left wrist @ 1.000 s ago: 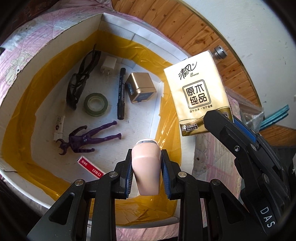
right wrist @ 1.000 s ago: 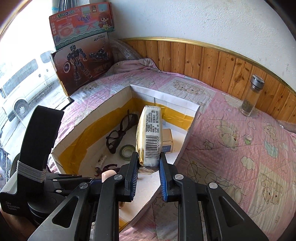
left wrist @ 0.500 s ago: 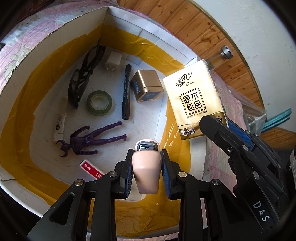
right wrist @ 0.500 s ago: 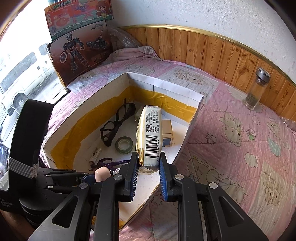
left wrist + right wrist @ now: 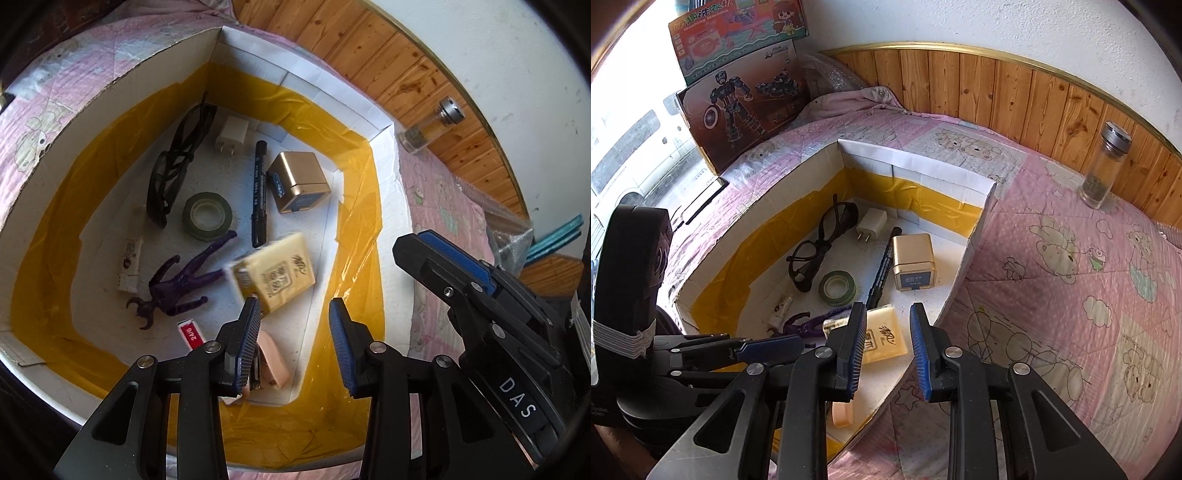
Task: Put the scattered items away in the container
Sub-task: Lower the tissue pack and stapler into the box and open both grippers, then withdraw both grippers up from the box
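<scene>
1. Left gripper (image 5: 293, 341): jaws parted with nothing between them, having just been opening; tilted down over the near end of the cardboard box (image 5: 110, 85). The right wrist view shows it from the side, low at the left.
2. Right gripper (image 5: 888, 349): jaws apart and empty, also just opened further; angled down above the box's near right wall.
3. Pink razor (image 5: 271, 363): lying on the box floor at the near end, partly hidden behind the left gripper's finger. The right wrist view shows only its pink end below the fingers.
4. Tissue pack (image 5: 275, 271): cream-yellow, inside the box just beyond the razor, blurred in the left wrist view and lying flat in the right wrist view.
5. Red-and-white packet (image 5: 192, 334): on the floor left of the razor; visible in the left wrist view only.
6. Purple figure (image 5: 184, 284): beside the tissue pack, sprawled flat.
7. Small white tube (image 5: 130, 267): near the left wall.
8. Green tape roll (image 5: 207, 216), black marker (image 5: 259, 192) and gold cube (image 5: 299, 181): mid-floor, side by side.
9. Black glasses (image 5: 177, 166) and white charger plug (image 5: 231, 134): at the far end.
10. Glass jar (image 5: 1102, 168): upright on the pink quilt (image 5: 1071, 277), well apart from the box.
11. Toy boxes (image 5: 738, 88): by the window, right wrist view only.
</scene>
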A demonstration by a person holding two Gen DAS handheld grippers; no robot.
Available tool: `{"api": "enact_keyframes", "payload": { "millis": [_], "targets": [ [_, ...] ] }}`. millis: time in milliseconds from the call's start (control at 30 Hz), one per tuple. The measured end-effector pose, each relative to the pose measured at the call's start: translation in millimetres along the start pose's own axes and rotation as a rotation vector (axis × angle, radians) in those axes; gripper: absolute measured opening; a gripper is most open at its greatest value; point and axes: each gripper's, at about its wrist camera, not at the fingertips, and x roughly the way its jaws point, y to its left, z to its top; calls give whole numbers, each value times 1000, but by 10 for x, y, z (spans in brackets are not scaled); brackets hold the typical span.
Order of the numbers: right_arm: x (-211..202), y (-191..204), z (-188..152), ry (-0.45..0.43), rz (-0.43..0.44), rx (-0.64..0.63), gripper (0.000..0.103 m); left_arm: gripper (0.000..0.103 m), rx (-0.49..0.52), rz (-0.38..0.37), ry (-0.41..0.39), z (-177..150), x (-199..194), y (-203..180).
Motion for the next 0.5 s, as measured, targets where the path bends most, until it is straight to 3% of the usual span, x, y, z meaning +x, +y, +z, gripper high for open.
{"api": "enact_keyframes", "payload": {
  "millis": [500],
  "targets": [
    [-155,128,-70,9,-8,-22,27,45,96,103,-93,-126,-322,-55]
  ]
}}
